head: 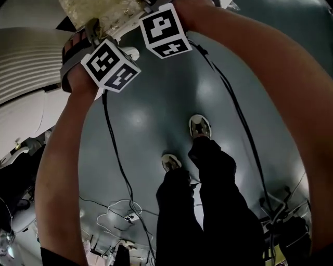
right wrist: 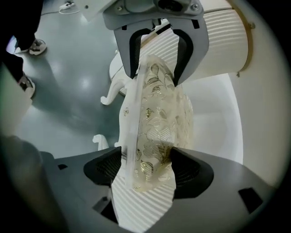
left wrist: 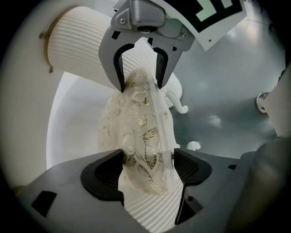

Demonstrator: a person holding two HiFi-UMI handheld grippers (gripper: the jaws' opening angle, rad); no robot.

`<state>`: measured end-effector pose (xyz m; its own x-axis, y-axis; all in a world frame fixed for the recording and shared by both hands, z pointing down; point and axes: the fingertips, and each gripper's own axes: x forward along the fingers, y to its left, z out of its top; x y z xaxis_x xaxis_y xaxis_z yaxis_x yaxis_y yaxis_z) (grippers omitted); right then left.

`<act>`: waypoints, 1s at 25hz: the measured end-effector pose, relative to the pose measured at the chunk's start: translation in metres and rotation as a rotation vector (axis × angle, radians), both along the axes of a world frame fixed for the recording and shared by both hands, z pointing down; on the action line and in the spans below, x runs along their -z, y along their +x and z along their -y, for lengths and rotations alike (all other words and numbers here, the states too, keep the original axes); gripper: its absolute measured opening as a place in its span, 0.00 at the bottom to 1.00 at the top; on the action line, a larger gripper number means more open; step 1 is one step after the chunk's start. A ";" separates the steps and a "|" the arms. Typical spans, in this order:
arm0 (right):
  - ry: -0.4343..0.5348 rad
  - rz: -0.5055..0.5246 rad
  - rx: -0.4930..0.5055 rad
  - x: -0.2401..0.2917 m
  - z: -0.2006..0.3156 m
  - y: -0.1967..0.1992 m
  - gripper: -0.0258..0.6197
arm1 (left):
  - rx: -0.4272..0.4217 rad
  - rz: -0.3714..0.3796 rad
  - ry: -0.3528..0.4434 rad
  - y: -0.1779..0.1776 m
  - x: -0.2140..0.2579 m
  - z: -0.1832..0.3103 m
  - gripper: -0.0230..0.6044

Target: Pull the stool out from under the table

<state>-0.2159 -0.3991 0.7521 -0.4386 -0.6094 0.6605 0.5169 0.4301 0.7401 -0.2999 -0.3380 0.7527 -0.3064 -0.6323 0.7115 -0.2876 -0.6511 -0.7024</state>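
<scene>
The stool has a cream seat with a gold leaf pattern and white curled legs. I see the seat edge-on in both gripper views, and a corner of it at the top of the head view. My left gripper is open and straddles one rim of the seat; the cloth fills the gap between its pads. My right gripper is open across the opposite rim in the same way. Each gripper shows at the top of the other's view, facing it. Both marker cubes sit just below the seat in the head view.
A white ribbed column and a smooth white curved surface stand right behind the stool. The floor is glossy grey-blue. The person's shoes and dark trouser legs are below the grippers, with cables trailing over the floor.
</scene>
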 end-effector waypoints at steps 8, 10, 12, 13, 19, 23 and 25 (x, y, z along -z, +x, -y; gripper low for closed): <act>-0.007 0.036 -0.041 0.012 -0.013 0.004 0.51 | 0.017 0.015 0.026 0.003 0.011 -0.013 0.57; 0.002 0.028 -0.028 0.010 -0.030 0.015 0.51 | 0.014 0.019 0.013 0.014 0.007 -0.030 0.56; -0.012 0.016 -0.018 0.006 -0.049 0.027 0.51 | -0.001 0.010 -0.005 0.026 0.001 -0.049 0.56; -0.023 0.014 -0.019 0.005 -0.057 0.032 0.51 | -0.009 0.006 -0.008 0.031 0.000 -0.056 0.56; -0.019 0.026 -0.066 0.003 -0.084 0.053 0.51 | -0.037 0.004 -0.010 0.052 0.000 -0.083 0.55; -0.058 0.033 -0.099 -0.007 -0.127 0.063 0.49 | -0.054 0.005 -0.026 0.062 -0.011 -0.124 0.55; -0.076 0.026 -0.116 -0.007 -0.155 0.080 0.49 | -0.068 0.005 -0.028 0.078 -0.011 -0.150 0.55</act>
<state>-0.1359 -0.2440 0.7590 -0.3859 -0.6057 0.6958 0.4416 0.5409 0.7158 -0.2215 -0.1878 0.7642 -0.2673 -0.6316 0.7277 -0.2386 -0.6883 -0.6850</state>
